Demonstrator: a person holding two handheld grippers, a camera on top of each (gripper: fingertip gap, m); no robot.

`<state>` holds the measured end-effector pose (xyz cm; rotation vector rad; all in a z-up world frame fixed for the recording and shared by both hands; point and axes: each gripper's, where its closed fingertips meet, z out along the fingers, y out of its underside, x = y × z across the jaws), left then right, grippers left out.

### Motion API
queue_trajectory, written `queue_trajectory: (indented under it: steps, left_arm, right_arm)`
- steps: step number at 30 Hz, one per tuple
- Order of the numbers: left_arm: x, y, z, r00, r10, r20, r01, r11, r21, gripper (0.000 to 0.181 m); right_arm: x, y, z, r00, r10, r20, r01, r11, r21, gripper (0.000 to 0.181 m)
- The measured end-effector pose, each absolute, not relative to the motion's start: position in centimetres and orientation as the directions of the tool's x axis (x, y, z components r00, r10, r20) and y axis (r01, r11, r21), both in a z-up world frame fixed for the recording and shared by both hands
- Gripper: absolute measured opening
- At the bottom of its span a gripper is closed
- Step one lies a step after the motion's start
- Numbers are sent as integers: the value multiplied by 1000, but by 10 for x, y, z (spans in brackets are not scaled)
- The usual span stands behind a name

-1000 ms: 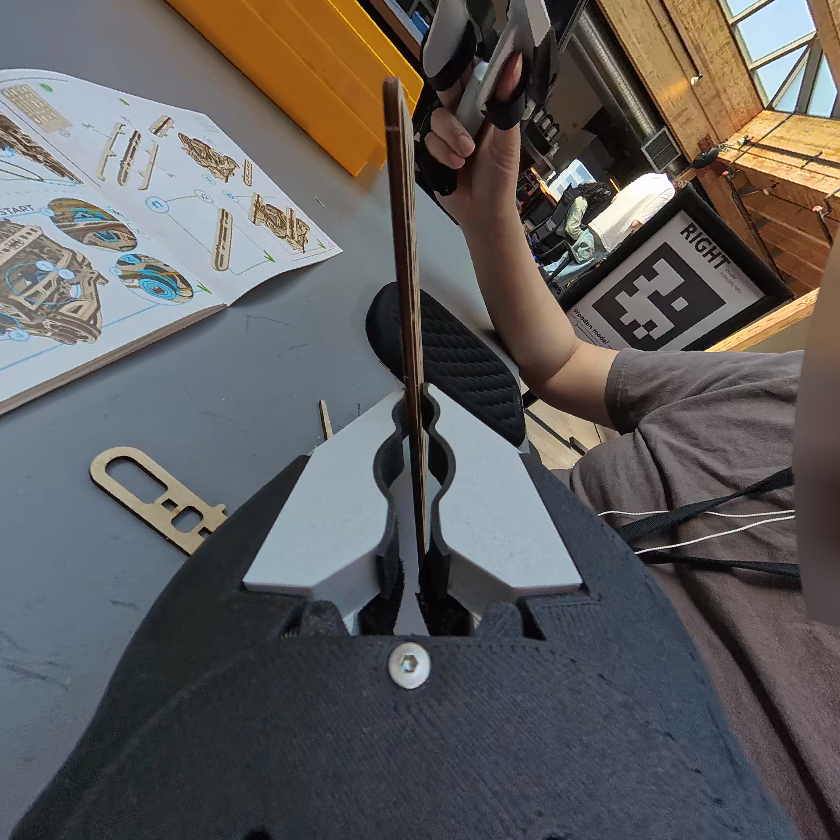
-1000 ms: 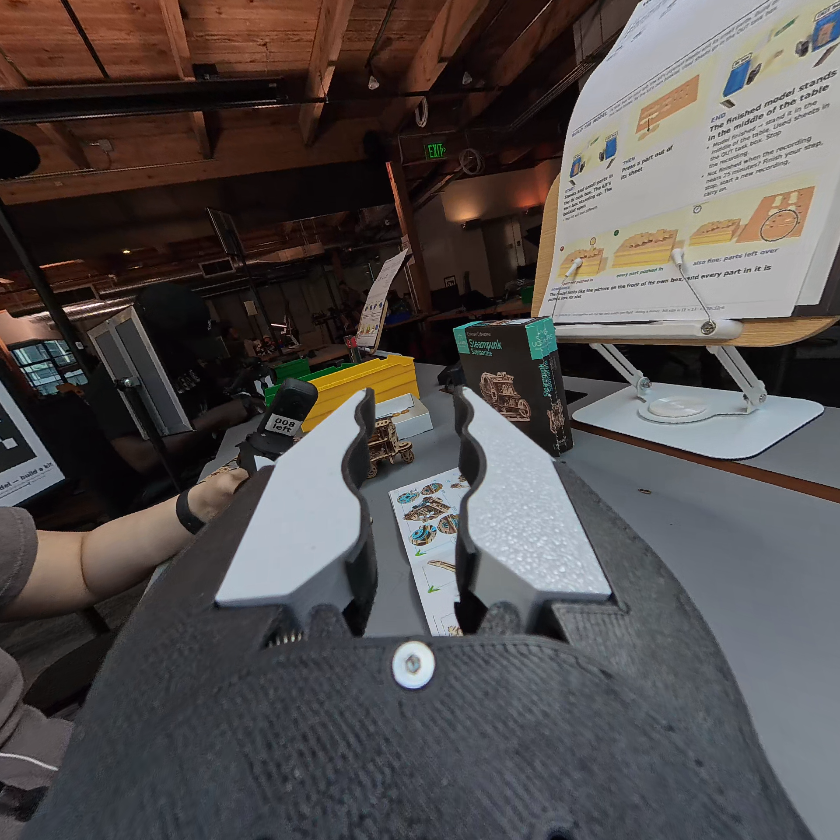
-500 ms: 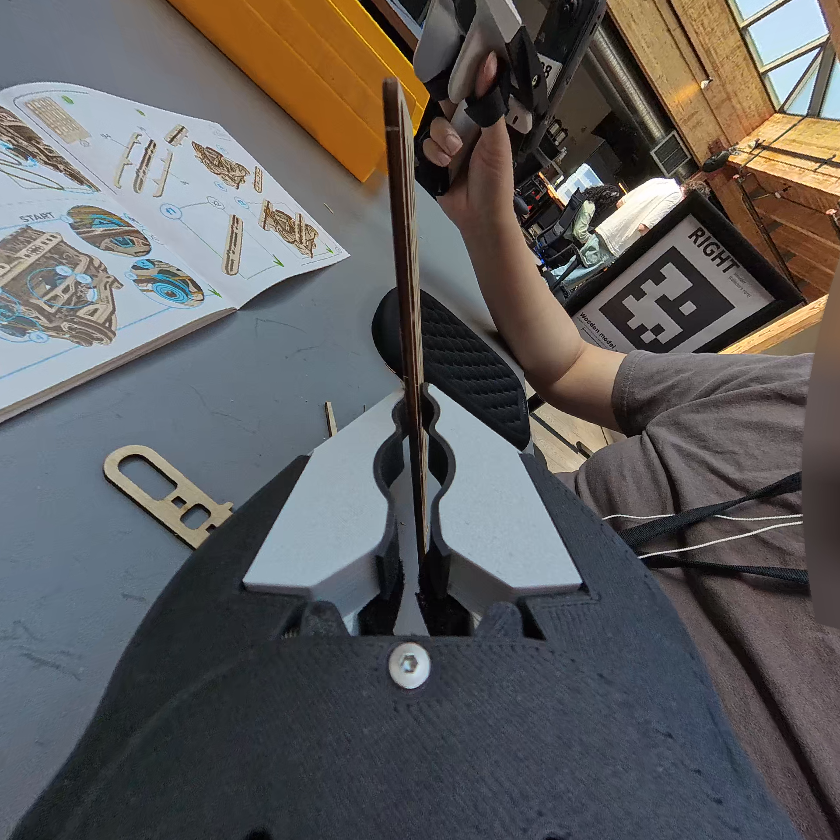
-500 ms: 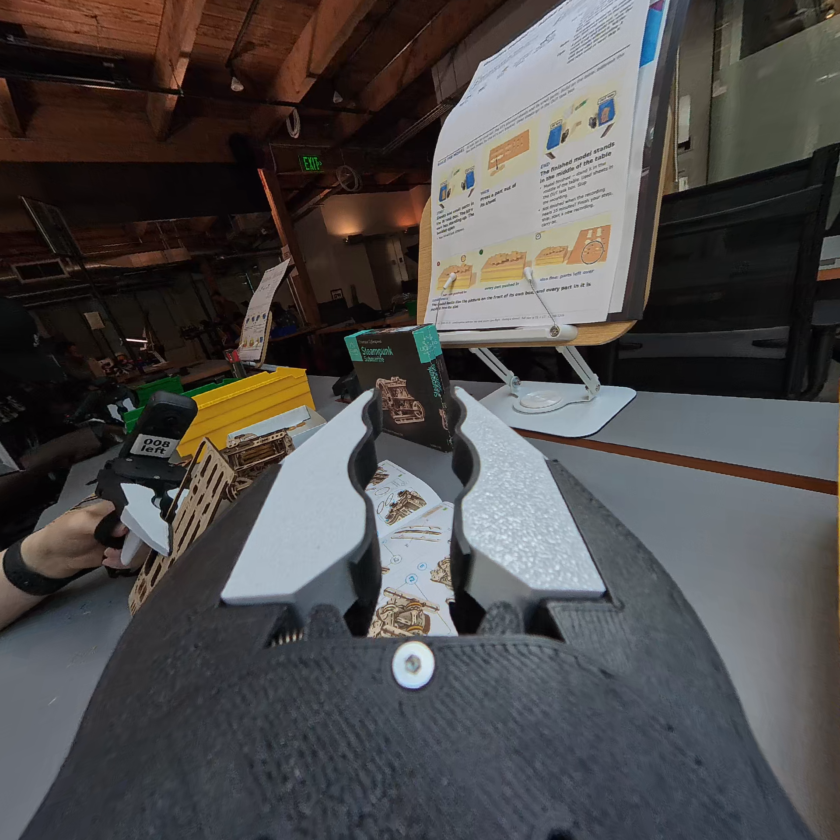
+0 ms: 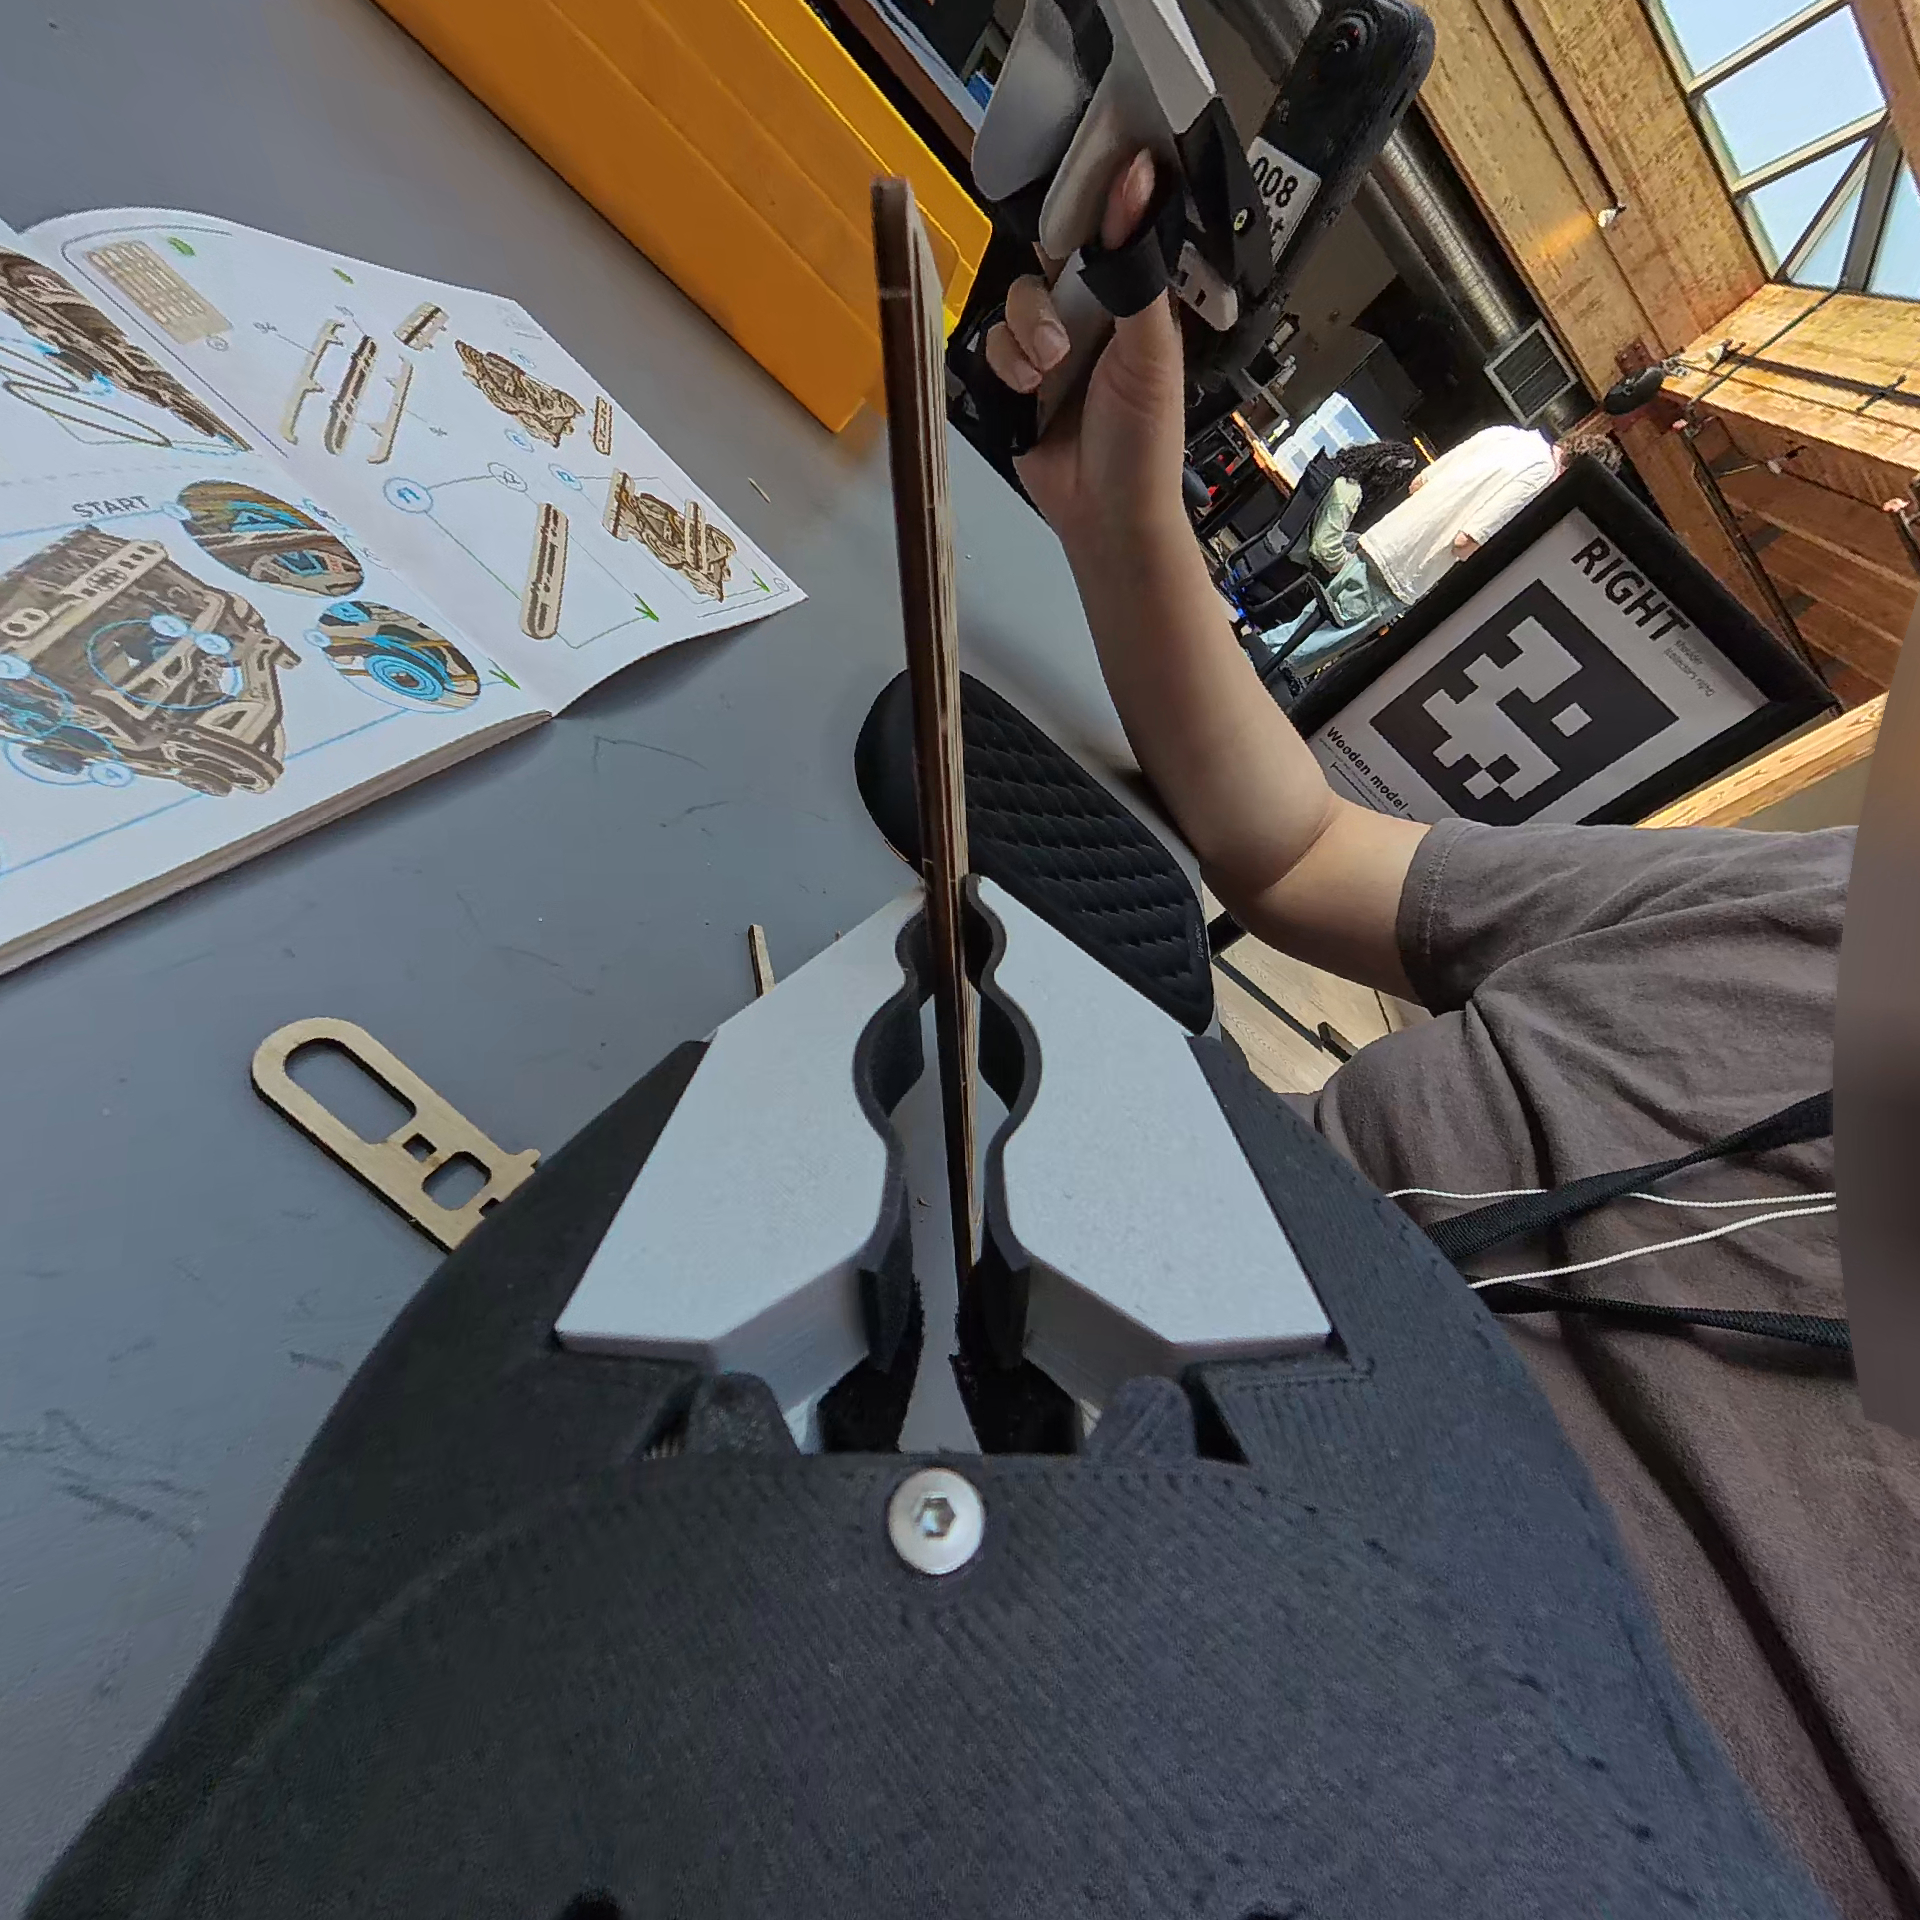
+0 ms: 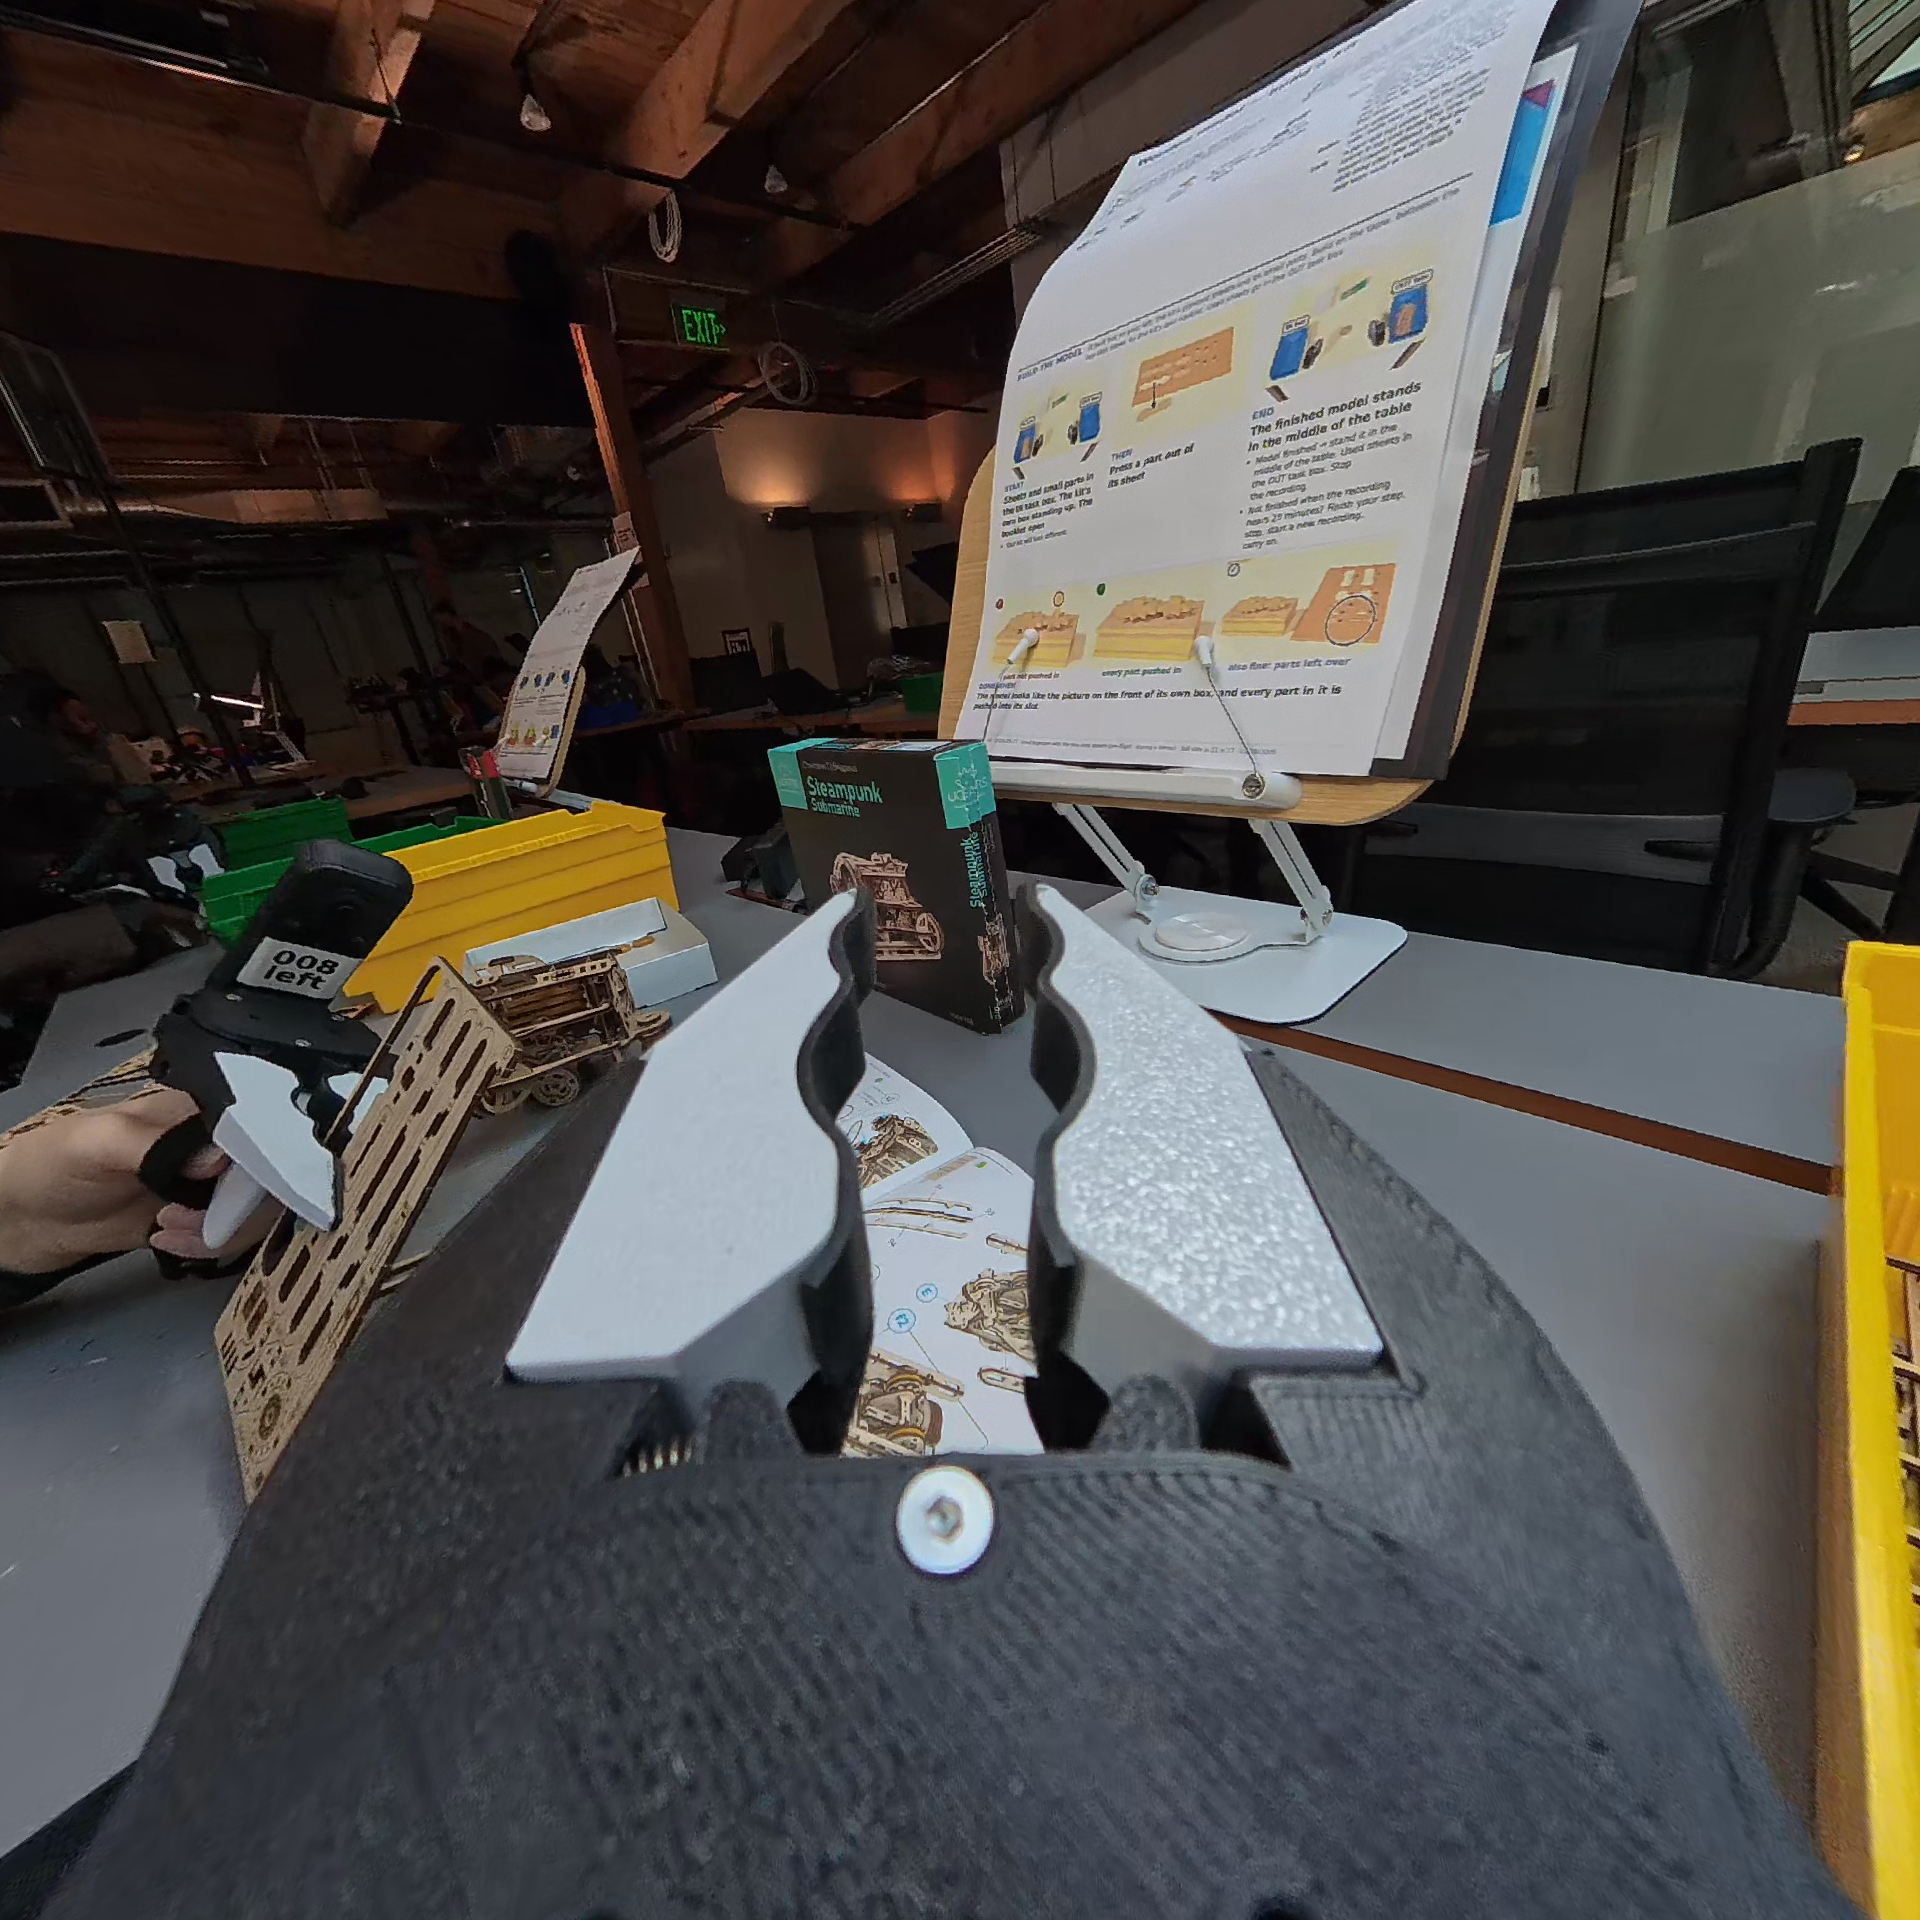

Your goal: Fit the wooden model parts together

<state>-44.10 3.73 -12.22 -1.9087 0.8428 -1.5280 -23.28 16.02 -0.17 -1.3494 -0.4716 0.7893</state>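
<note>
My left gripper (image 5: 948,904) is shut on a thin wooden parts sheet (image 5: 920,582), seen edge-on and standing upright; it also shows in the right wrist view (image 6: 343,1195) at the left, tilted, with many cut-out slots. My right gripper (image 6: 945,914) is open and empty, held above the open instruction booklet (image 6: 935,1278). A partly built wooden model (image 6: 561,1023) stands on the table beyond the sheet. A loose slotted wooden part (image 5: 384,1127) lies flat on the grey table (image 5: 312,935) left of my left gripper.
Open booklet (image 5: 312,520) lies at the left. Yellow bins (image 5: 665,156) stand behind it; another yellow bin (image 6: 1870,1351) is at the right edge. A dark model box (image 6: 894,862) and a book stand with instruction sheets (image 6: 1247,468) stand farther back. A black pad (image 5: 1070,842) lies near the person's arm. The left gripper's tips are roughly 25 centimeters from the right gripper's.
My right gripper has swung right and lower, from facing the room to facing the book stand and booklet. My left gripper still holds the sheet, nearly in the same place.
</note>
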Motion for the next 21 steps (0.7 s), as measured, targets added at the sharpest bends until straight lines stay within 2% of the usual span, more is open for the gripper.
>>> queue_trajectory:
  steps: [10,15,18,21]
  left_arm:
    - [-438,34,-123,160,-772,615,-150,-635,-758,0]
    - [-441,39,-120,164,-772,614,-122,-633,-764,0]
    - [-443,40,-116,155,-769,620,-101,-637,-765,0]
    - [-443,40,-115,143,-765,628,-94,-642,-761,0]
  right_arm:
    - [-245,162,-14,670,737,-89,-150,17,-989,24]
    - [-260,161,-24,623,770,-139,-177,-35,-984,24]
    - [-280,153,-28,522,826,-213,-221,-110,-969,26]
    - [-320,131,-36,296,883,-365,-248,-299,-922,35]
